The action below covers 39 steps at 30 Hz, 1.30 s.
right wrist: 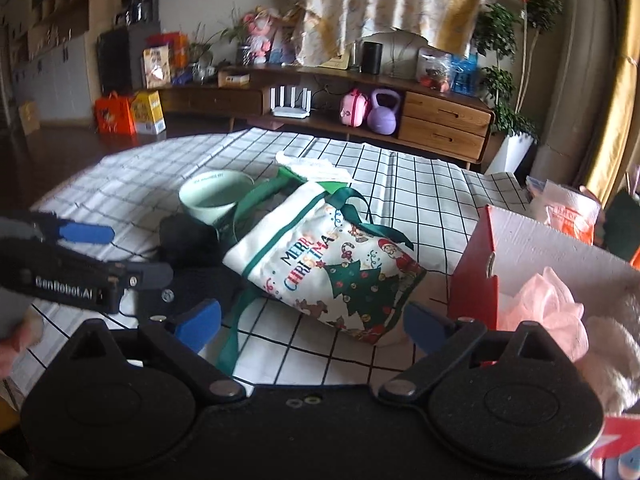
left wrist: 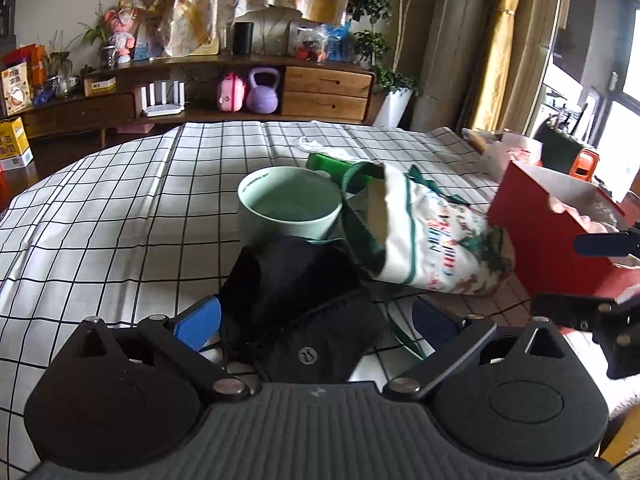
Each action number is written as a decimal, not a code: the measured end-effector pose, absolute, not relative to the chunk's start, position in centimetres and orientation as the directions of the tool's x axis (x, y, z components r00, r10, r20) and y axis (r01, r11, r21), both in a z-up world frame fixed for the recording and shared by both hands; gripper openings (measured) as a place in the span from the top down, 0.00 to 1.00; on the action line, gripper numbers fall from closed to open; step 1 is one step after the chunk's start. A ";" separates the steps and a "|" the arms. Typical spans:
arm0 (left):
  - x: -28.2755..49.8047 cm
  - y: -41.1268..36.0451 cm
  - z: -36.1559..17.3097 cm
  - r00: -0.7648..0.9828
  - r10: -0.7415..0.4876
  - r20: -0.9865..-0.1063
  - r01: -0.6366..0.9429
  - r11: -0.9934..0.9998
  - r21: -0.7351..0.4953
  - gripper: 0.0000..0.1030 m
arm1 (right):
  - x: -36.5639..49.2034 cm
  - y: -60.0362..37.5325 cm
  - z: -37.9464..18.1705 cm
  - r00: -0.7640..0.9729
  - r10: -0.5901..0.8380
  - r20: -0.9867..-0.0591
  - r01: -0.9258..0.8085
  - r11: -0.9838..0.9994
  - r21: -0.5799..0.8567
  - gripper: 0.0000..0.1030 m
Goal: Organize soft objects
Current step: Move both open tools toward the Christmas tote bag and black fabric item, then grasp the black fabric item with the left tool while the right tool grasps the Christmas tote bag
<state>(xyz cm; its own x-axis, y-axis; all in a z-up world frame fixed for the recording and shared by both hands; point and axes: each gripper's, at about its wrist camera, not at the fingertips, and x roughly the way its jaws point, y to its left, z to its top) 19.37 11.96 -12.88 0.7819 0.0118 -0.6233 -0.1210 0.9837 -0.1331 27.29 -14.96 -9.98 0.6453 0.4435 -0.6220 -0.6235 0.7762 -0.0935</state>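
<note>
A black soft cloth pouch [left wrist: 300,300] lies on the checked tablecloth between the spread fingers of my left gripper [left wrist: 316,320], which is open. The pouch [right wrist: 188,240] rests against a white Christmas tote bag [right wrist: 332,264] with green straps, also lying flat. My right gripper [right wrist: 312,325] is open just in front of the tote's near corner, holding nothing. To the right stands a red box [right wrist: 472,276] containing a pink mesh puff [right wrist: 540,304] and something white and fluffy [right wrist: 612,352]. The left gripper [right wrist: 138,254] shows at the left of the right wrist view.
A pale green mug [left wrist: 290,208] stands right behind the pouch, touching the tote's strap. A green flat item [left wrist: 332,162] and white plastic lie behind the tote. Bags and clutter [right wrist: 568,208] sit beyond the red box. A wooden sideboard [left wrist: 326,92] runs along the far wall.
</note>
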 end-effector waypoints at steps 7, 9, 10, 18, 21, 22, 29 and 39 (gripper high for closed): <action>22.1 13.3 -14.7 0.759 0.005 -0.651 -0.163 0.969 -0.183 0.00 | 29.4 -12.8 -12.5 0.654 0.411 -0.635 -0.648 0.738 -0.190 0.13; 22.8 13.1 -15.2 0.753 0.008 -0.658 -0.161 0.972 -0.173 0.00 | 29.9 -12.1 -13.3 0.663 0.400 -0.632 -0.651 0.726 -0.224 0.15; 23.0 13.1 -15.4 0.751 0.009 -0.660 -0.158 0.973 -0.166 0.00 | 30.1 -11.8 -13.6 0.665 0.397 -0.633 -0.654 0.719 -0.236 0.15; 24.7 13.1 -16.7 0.734 0.011 -0.679 -0.171 0.970 -0.170 0.01 | 31.3 -9.7 -16.2 0.697 0.366 -0.617 -0.642 0.701 -0.309 0.17; 24.9 13.3 -17.1 0.730 0.003 -0.684 -0.173 0.968 -0.180 0.01 | 31.7 -9.2 -17.1 0.706 0.352 -0.614 -0.631 0.707 -0.320 0.19; 24.9 13.3 -17.1 0.729 0.001 -0.684 -0.174 0.967 -0.184 0.02 | 31.8 -9.0 -17.4 0.713 0.344 -0.610 -0.623 0.710 -0.328 0.22; 24.9 13.4 -17.1 0.745 -0.017 -0.667 -0.166 0.963 -0.210 0.19 | 31.7 -9.3 -17.7 0.740 0.335 -0.583 -0.584 0.749 -0.312 0.43; 24.3 13.7 -16.1 0.755 0.016 -0.656 -0.206 0.955 -0.213 0.68 | 31.2 -9.5 -16.6 0.747 0.356 -0.562 -0.586 0.752 -0.302 0.71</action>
